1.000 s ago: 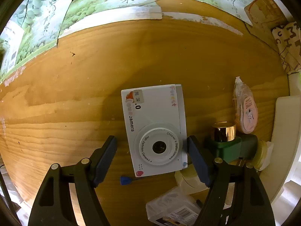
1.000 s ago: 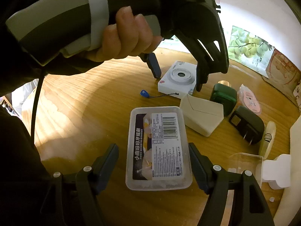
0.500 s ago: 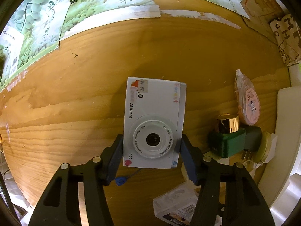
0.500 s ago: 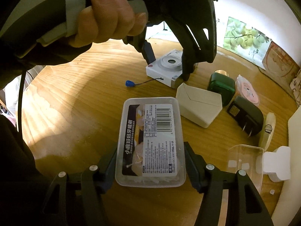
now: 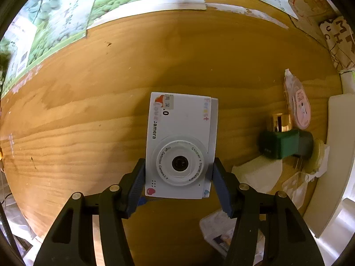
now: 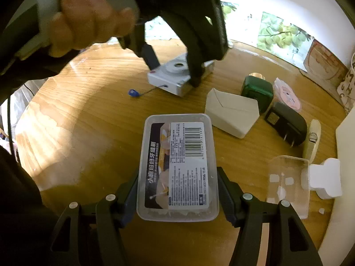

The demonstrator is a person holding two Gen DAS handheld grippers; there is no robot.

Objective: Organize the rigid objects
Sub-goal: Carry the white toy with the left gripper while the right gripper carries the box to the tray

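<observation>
My left gripper (image 5: 178, 184) is shut on a white children's camera (image 5: 180, 137), its pads pressed on the lens end. In the right wrist view the same camera (image 6: 177, 77) is tilted, one end raised off the wooden table (image 6: 88, 115), with the left gripper (image 6: 173, 68) around it; its blue-tipped strap (image 6: 133, 93) trails on the table. My right gripper (image 6: 177, 190) is shut on a clear plastic floss-pick box (image 6: 177, 164) with a barcode label.
A white envelope-shaped box (image 6: 230, 115), a green bottle with gold cap (image 6: 257, 88), a black plug adapter (image 6: 286, 124), a pink round packet (image 6: 287, 95), a clear case (image 6: 288, 186) and a white foam piece (image 6: 326, 181) lie to the right. Fruit posters (image 5: 66, 22) line the far edge.
Both grippers closed from open: the left onto the camera, the right onto the floss-pick box. The camera now tilts up off the table.
</observation>
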